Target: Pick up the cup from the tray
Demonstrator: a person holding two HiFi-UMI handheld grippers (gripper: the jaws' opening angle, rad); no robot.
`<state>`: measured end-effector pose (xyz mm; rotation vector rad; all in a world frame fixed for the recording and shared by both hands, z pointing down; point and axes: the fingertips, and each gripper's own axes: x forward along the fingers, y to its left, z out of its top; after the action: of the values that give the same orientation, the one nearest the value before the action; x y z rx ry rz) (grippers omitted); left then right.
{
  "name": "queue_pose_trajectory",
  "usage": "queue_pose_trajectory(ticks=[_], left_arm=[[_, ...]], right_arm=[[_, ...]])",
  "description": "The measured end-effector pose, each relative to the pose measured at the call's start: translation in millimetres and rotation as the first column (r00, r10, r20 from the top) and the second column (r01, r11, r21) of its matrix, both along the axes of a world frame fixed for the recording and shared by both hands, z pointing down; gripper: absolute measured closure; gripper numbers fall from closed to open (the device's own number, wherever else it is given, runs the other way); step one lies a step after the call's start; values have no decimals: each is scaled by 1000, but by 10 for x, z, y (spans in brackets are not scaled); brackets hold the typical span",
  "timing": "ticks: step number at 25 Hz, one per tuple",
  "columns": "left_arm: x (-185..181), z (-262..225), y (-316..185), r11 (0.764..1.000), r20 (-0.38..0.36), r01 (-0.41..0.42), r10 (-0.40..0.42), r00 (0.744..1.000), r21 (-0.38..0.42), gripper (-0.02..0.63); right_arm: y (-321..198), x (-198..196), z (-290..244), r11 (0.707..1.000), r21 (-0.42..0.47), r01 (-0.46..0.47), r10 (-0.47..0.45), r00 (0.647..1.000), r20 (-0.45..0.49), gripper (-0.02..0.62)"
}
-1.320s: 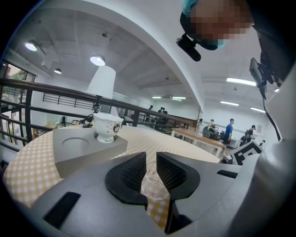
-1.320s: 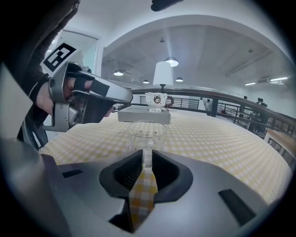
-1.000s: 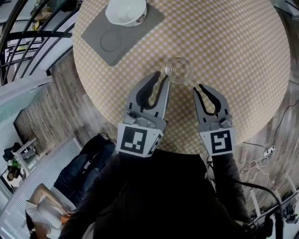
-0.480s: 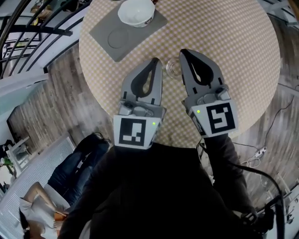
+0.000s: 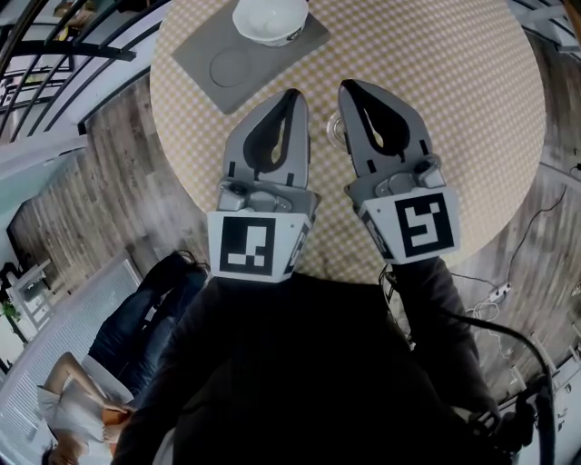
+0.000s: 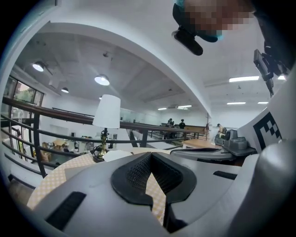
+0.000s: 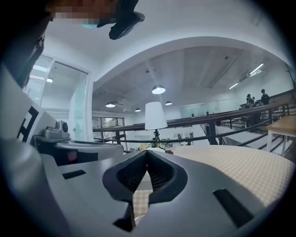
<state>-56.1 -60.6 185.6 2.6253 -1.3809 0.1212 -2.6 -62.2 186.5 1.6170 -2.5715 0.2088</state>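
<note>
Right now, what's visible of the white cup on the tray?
The white cup is wide and bowl-like, glossy like ceramic, with dark print on its outer wall. It stands upright, mouth up, on the far end of the grey tray, next to the tray's empty round recess. The head view's top edge cuts off its far rim. Only the tray touches it.

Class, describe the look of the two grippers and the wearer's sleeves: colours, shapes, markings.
The left gripper and right gripper are pale grey, with tapering curved fingers lined in black ribbed pads. Each carries a white cube bearing black square markers. The sleeves are black.
</note>
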Motion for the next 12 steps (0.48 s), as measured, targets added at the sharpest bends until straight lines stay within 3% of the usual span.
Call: queue_pose_trajectory(ticks=[12], left_arm=[[-16,-47,-12,999,-23,31,-30,999,10,599]], right_arm=[[29,-18,-39,1000,10,7,-7,1000,-2,588]])
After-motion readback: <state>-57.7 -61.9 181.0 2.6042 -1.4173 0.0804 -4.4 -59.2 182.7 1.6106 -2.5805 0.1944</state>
